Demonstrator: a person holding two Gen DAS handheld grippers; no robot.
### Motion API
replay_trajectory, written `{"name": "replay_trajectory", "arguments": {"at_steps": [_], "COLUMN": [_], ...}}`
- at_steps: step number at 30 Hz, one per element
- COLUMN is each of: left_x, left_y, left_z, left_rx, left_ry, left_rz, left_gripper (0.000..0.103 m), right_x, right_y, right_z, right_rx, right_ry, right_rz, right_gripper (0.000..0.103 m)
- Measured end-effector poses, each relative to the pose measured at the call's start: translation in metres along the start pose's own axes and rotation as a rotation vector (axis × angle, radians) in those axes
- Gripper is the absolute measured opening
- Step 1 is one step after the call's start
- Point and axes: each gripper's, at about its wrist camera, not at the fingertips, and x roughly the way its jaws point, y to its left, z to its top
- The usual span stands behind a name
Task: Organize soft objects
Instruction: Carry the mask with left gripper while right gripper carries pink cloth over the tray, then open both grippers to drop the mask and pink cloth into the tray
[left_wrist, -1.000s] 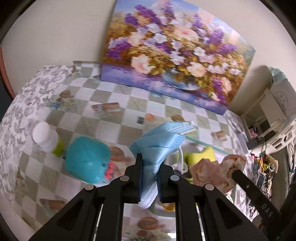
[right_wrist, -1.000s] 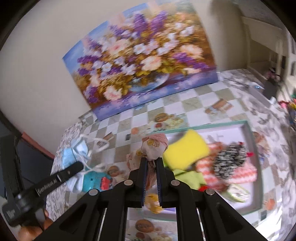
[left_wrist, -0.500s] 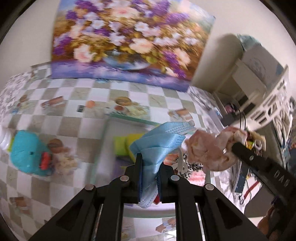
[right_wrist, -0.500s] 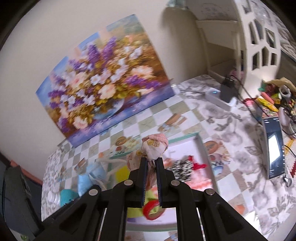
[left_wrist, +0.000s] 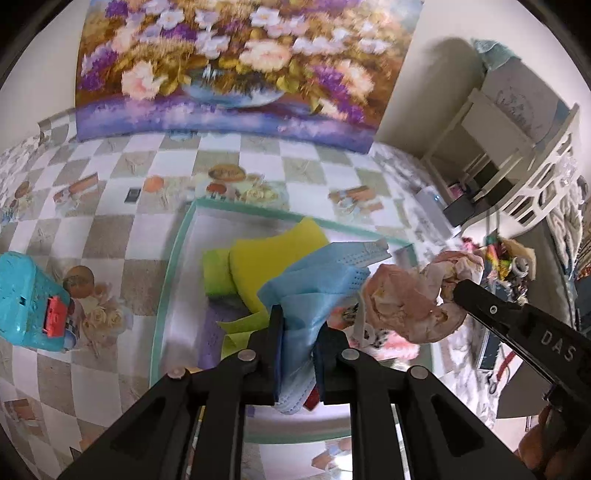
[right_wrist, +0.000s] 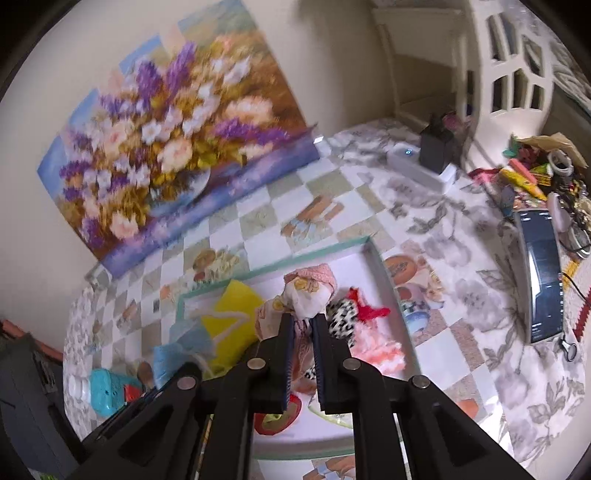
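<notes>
We see the left gripper (left_wrist: 298, 334) clamped on a pleated blue face mask (left_wrist: 314, 291), thin nonwoven fabric that fans out above the black jaws and hangs in folded layers below them. Just to its right, in the same view, the right gripper's black finger reaches in holding a crumpled cloth bundle (left_wrist: 410, 301), peach-pink and wrinkled. The right gripper (right_wrist: 303, 332) is clenched on that bundle, which from its own camera shows a white floral print and a pink knitted edge.

Both grippers hang over a shallow rectangular tray (left_wrist: 173, 258) with a mint-green rim and pale floor. Ahead of the left gripper, in the tray, lie a yellow sponge (left_wrist: 273, 251), thick and smooth-edged, and a lime-green cloth (left_wrist: 216, 273) beneath it. Only the right wrist view shows clearly what lies ahead and right of the right gripper: one black-and-white spotted fabric piece (right_wrist: 343, 317), one red frilly scrap (right_wrist: 369, 308), one fluffy pink-and-white knit (right_wrist: 376, 350), and a red tape ring (right_wrist: 277, 419) below the jaws.

Only the left wrist view shows clearly the hard turquoise plastic case (left_wrist: 27, 299), left of the left gripper, outside the tray, on the checked, glossy tablecloth (left_wrist: 110, 229). One flower painting (left_wrist: 236, 66) leans against the wall beyond.
</notes>
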Motion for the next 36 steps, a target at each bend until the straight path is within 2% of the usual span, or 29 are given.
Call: {"name": "replay_trajectory", "arguments": {"at_steps": [5,14,17,19,21,23,25,28,29,36], "left_x": [0.030,0.049,0.047,0.045,0.041,0.035,0.031,0.021,0.017,-0.003], "left_y": [0.009,0.018,0.017,0.016,0.016,0.017,0.018,0.020,0.022,0.031], "left_z": [-0.006,-0.011,-0.011,-0.009,-0.008,-0.006,-0.005,-0.002,-0.001,0.002], "left_rx": [-0.031,-0.054,-0.048,-0.049,-0.060,-0.072,-0.075,-0.091,-0.099,-0.140], "left_ry": [0.087,0.138,0.143,0.148,0.146,0.131,0.120,0.102,0.095,0.065], "left_rz": [0.009,0.017,0.022,0.024,0.021,0.029,0.035,0.036,0.034,0.053], "left_gripper": [0.014,0.015,0.015,0.020,0.037,0.046,0.047,0.054,0.056,0.058], "right_x": [0.035,0.067,0.065,0.062,0.056,0.048,0.042,0.034,0.031,0.015], "right_y": [0.011,0.017,0.019,0.021,0.023,0.027,0.029,0.031,0.031,0.030], "right_z": [-0.010,-0.021,-0.021,-0.019,-0.017,-0.015,-0.013,-0.011,-0.010,-0.006], "right_rx": [-0.047,-0.089,-0.093,-0.093,-0.101,-0.115,-0.121,-0.122,-0.119,-0.100], "right_ry": [0.111,0.207,0.205,0.196,0.178,0.159,0.145,0.124,0.117,0.075], "right_rz": [-0.027,-0.067,-0.078,-0.082,-0.084,-0.082,-0.083,-0.077,-0.075,-0.068], "right_gripper": [0.012,0.014,0.014,0.014,0.014,0.014,0.017,0.030,0.031,0.043]}}
